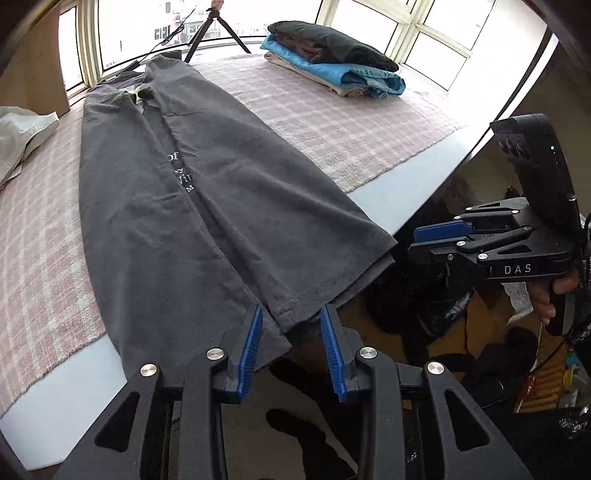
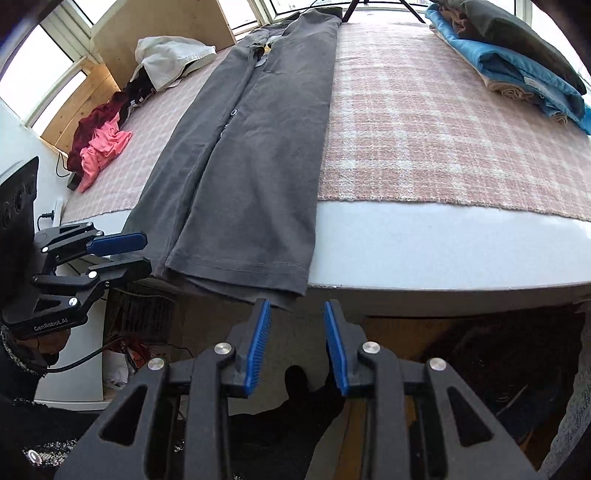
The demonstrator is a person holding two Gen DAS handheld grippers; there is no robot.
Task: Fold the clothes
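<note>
A dark grey T-shirt [image 1: 177, 192] with white lettering lies folded lengthways into a long strip on the pink checked cloth [image 1: 332, 122]. Its hem [image 1: 295, 302] hangs over the table's near edge. My left gripper [image 1: 291, 310] is open at that hem; a corner of the hem sits between the blue pads, which do not press on it. Off the table's edge to the right, my right gripper [image 1: 413, 243] hovers in a hand. In the right wrist view the right gripper [image 2: 295, 306] is open just below the T-shirt [image 2: 251, 166], with nothing in it. The left gripper [image 2: 147, 252] is at the hem's left.
A stack of folded clothes [image 2: 517, 62], black on blue on beige, sits at the far right. A white garment [image 2: 170, 59] and red and pink clothes [image 2: 99, 144] lie at the far left. A tripod [image 1: 214, 29] stands by the window. The pale table edge [image 2: 443, 251] runs close in front.
</note>
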